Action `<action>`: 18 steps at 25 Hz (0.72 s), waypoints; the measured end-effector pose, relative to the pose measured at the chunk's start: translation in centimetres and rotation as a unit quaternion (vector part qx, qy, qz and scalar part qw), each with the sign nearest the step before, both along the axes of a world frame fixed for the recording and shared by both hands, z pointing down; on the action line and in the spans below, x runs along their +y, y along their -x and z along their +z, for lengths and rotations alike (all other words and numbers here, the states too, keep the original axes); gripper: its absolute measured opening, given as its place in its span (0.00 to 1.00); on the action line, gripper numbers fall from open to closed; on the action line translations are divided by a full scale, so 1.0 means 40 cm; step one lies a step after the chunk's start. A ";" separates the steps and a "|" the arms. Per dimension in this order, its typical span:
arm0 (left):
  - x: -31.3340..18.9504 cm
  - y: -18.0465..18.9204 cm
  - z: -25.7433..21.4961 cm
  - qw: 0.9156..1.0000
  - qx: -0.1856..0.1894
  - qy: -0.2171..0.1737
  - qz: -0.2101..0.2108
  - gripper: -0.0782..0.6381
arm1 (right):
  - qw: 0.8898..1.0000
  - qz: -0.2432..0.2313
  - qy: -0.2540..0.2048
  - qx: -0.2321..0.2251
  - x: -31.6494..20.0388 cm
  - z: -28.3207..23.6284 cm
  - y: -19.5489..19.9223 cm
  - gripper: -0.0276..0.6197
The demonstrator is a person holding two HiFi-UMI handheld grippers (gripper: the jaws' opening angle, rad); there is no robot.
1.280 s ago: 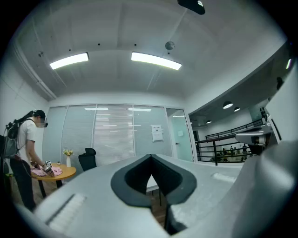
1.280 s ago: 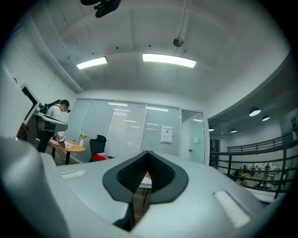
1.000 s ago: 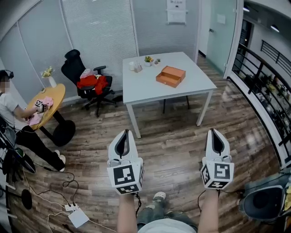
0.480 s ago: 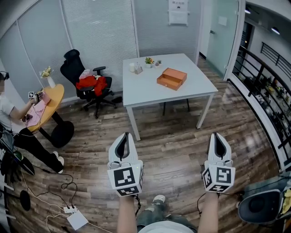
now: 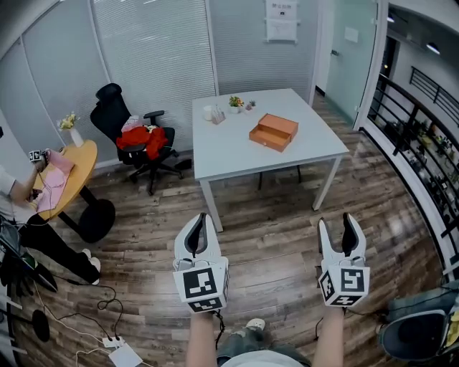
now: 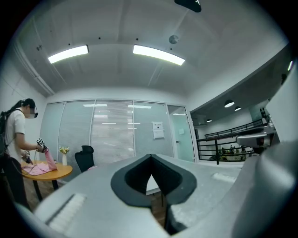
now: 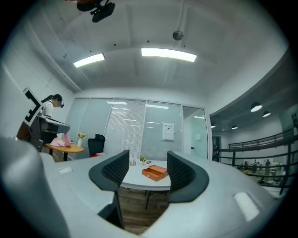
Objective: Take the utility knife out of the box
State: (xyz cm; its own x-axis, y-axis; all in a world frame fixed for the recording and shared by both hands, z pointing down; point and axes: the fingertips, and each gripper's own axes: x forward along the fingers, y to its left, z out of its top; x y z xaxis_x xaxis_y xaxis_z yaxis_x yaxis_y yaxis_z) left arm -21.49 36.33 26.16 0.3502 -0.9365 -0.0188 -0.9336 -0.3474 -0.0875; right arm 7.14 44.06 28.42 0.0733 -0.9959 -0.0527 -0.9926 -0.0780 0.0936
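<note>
My left gripper (image 5: 200, 218) is pinched closed, my right gripper (image 5: 336, 223) spread empty, both well apart from the orange box (image 5: 273, 132).

Pretty standard office room: dark wood-plank floor (image 5: 272, 236), walls of frosted glass panels with blinds (image 5: 150, 50), and a glass door (image 5: 344, 50) in the far corner with a paper notice (image 5: 281, 20) beside it. A white table (image 5: 222, 147) sits mid-room. To its left there's a black office chair (image 5: 111, 107) with red clothing (image 5: 143, 137) dumped on it, then a round wooden table (image 5: 80, 161). A black railing (image 5: 419, 107) runs down the right side. Strip lights (image 7: 168, 54) are on overhead, and cables (image 5: 107, 308) trail across the floor.
</note>
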 end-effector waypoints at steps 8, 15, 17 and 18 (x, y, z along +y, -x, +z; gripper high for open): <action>-0.098 -0.023 0.034 1.000 -0.005 0.015 0.016 0.11 | 1.000 -0.003 0.006 -0.008 -0.080 0.023 0.004 0.45; -0.169 -0.037 0.045 1.000 0.001 0.026 0.004 0.11 | 1.000 -0.008 0.016 -0.016 -0.144 0.032 -0.033 0.45; -0.194 -0.048 0.053 1.000 0.003 0.029 0.000 0.11 | 1.000 -0.009 0.018 -0.019 -0.170 0.041 -0.052 0.44; -0.207 -0.055 0.057 1.000 0.003 0.030 -0.001 0.11 | 1.000 -0.010 0.019 -0.021 -0.186 0.045 -0.062 0.44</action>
State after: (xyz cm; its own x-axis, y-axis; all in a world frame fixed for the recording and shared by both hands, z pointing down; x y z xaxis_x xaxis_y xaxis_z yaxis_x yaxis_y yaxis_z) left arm -19.29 28.07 28.43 0.3477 -0.9369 0.0362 -0.9350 -0.3493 -0.0608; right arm 9.63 36.61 30.21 0.0551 -0.9984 -0.0123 -0.9970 -0.0557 0.0537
